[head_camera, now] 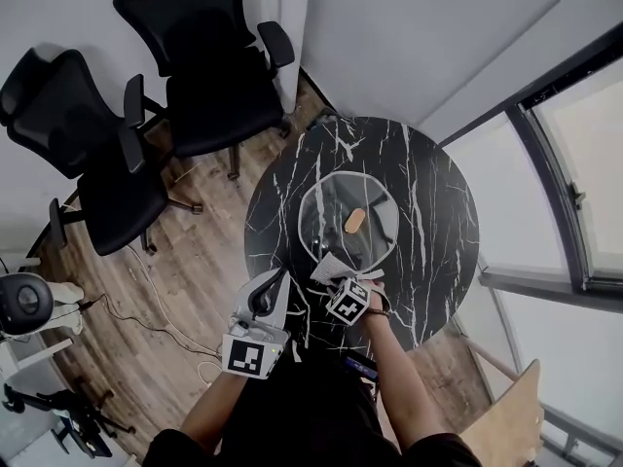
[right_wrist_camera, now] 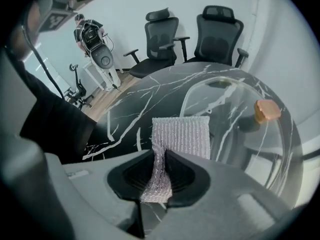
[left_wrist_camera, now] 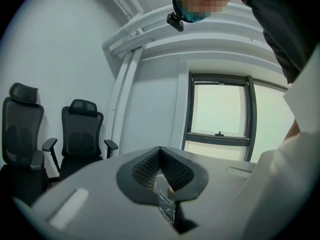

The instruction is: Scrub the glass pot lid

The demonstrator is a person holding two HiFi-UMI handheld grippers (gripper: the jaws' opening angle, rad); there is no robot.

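Marble table (head_camera: 438,222) | glass lid (right_wrist_camera: 240,134) partly behind right claw (right_wrist_camera: 162,156) | cloth (right_wrist_camera: 182,134) pinched

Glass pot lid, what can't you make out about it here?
- Head view: near rim of the glass pot lid hidden under the scrub cloth and right gripper.
- Left gripper view: the left gripper body hides most of the lid.
- Right gripper view: cloth-lid contact unclear.
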